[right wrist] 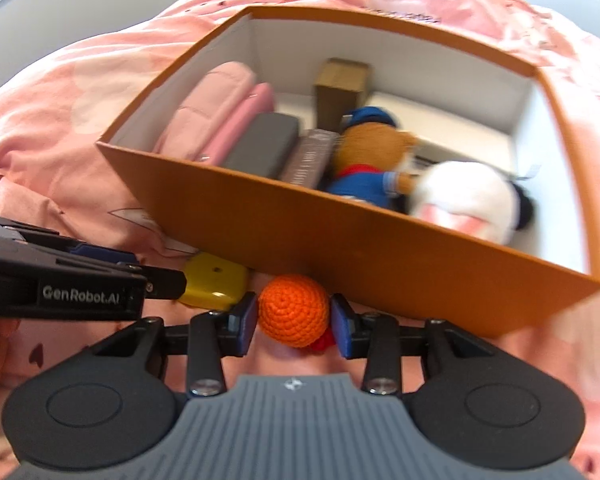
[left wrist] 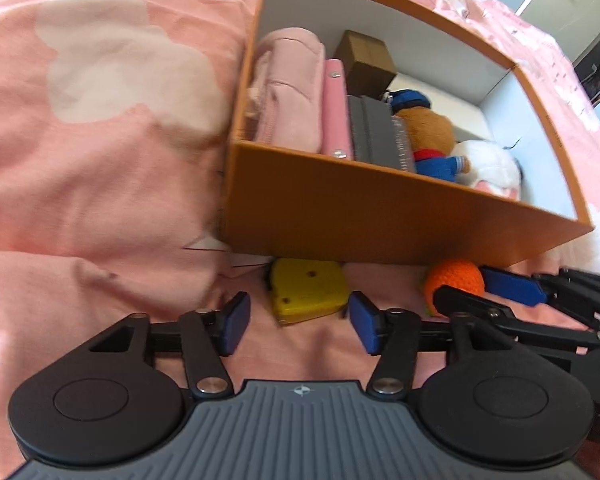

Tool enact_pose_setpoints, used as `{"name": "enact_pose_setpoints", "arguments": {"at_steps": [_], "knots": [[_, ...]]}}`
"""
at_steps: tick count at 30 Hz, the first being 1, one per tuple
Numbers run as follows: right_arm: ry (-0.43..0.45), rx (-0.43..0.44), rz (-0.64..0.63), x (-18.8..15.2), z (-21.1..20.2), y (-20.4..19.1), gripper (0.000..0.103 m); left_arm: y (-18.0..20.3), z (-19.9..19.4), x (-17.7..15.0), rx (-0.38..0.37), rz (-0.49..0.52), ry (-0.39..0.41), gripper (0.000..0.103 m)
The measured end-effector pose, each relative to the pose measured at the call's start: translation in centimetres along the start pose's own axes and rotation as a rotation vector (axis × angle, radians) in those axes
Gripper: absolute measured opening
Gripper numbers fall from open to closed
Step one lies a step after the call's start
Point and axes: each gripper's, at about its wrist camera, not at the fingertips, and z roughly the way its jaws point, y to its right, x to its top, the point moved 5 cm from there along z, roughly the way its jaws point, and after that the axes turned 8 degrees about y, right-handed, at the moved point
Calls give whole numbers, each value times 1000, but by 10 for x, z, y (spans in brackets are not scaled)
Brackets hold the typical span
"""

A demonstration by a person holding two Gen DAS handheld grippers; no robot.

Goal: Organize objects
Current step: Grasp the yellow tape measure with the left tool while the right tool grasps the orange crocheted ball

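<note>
1. Nearest the left wrist camera, the left gripper (left wrist: 298, 322) stood with its blue-padded fingers (left wrist: 236, 322) spread wide and nothing clamped; the yellow plastic wedge-shaped tape measure (left wrist: 308, 290) lay on the bedding just beyond the gap, and neither pad touched it.
2. Nearest the right wrist camera, the right gripper (right wrist: 294, 318) had its blue pads closed against both sides of a round orange crocheted ball (right wrist: 294, 312), with a bit of red yarn showing beneath the ball.
3. The orange ball sat just in front of the near wall of the orange cardboard box (right wrist: 340, 248), outside it, close above the pink patterned bedspread (left wrist: 100, 140).
4. The yellow tape measure lay beside the ball, also against the foot of the box's near wall.
5. Inside the white-lined box, from its left side, stood a folded pink fabric bundle (left wrist: 288, 88), a slim pink case (left wrist: 334, 112), a dark grey case (left wrist: 370, 128) and a grey book (right wrist: 308, 158).
6. Behind these stood a small brown cardboard carton (left wrist: 366, 60).
7. Further right lay a brown plush bear in blue clothes and cap (right wrist: 372, 160), then a white plush toy with black ears (right wrist: 468, 196), touching each other.
8. The right end of the box floor was bare.
</note>
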Motion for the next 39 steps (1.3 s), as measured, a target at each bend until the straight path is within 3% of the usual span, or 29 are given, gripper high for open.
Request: {"name": "enact_pose_setpoints", "arguments": {"at_steps": [3,8,14,22,30,33,39], "knots": [[-1,-38,9,-4,-2,11,41,8,10,-1,4,-2,8,75],[-26,-19,79,-14,3,24,41,13,29,-3,87,-6,23,76],[-26,-8,74,-16,8,25,42,25,45,-7,158,45,46,76],[-32,-4,67,-17,12,26,43,31,59,-7,215,59,5,78],[-37,-6,65,-17,15,26,44,30,65,-8,206,33,4,79],[-40,-8,65,-17,16,26,44,32,65,-9,189,31,2,64],[-40,-10,69,-18,15,26,44,33,64,-9,173,49,-8,62]]}}
